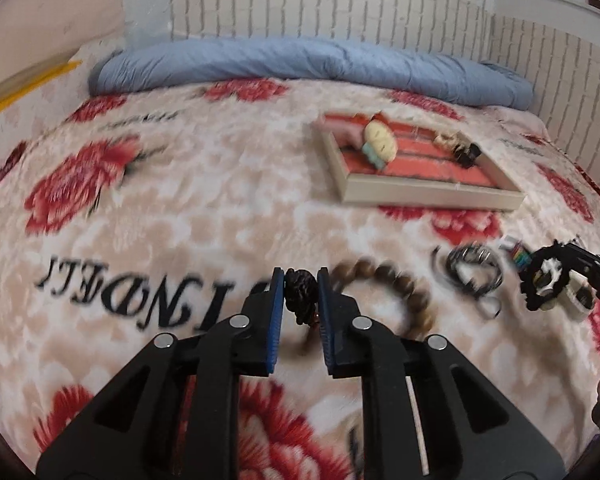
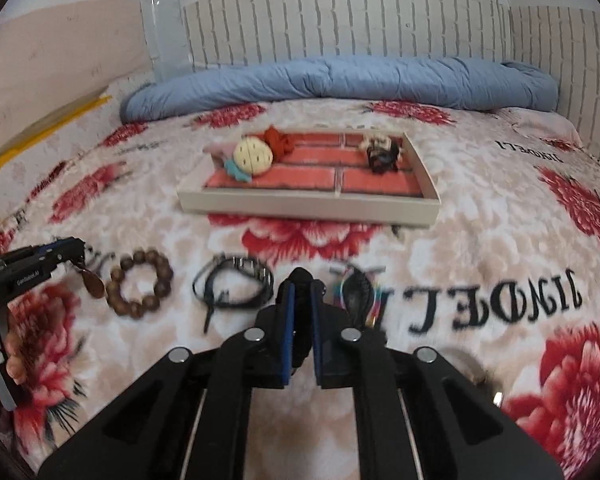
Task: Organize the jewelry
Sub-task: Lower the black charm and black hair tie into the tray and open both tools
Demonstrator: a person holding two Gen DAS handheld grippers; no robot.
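My left gripper [image 1: 300,276] is shut on a dark braided cord with a brown pendant [image 1: 300,292], held just above the blanket; it shows at the left of the right wrist view [image 2: 74,256], pendant [image 2: 94,284] hanging. My right gripper [image 2: 302,280] is shut on a black frilly hair tie [image 2: 300,276]; in the left wrist view it [image 1: 540,280] holds that black ring with a white piece [image 1: 548,276]. A wooden bead bracelet [image 2: 140,284], a black cord bracelet [image 2: 236,284] and a multicoloured woven bracelet [image 2: 356,292] lie on the blanket. The brick-patterned tray [image 2: 308,204] lies beyond.
The tray holds a round cream plush clip [image 2: 254,156], a red piece [image 2: 278,140] and a dark hair tie bundle [image 2: 382,152]. A rolled blue quilt [image 2: 340,80] lies along the brick-pattern wall. A silver ring [image 2: 472,368] lies at my right gripper's right.
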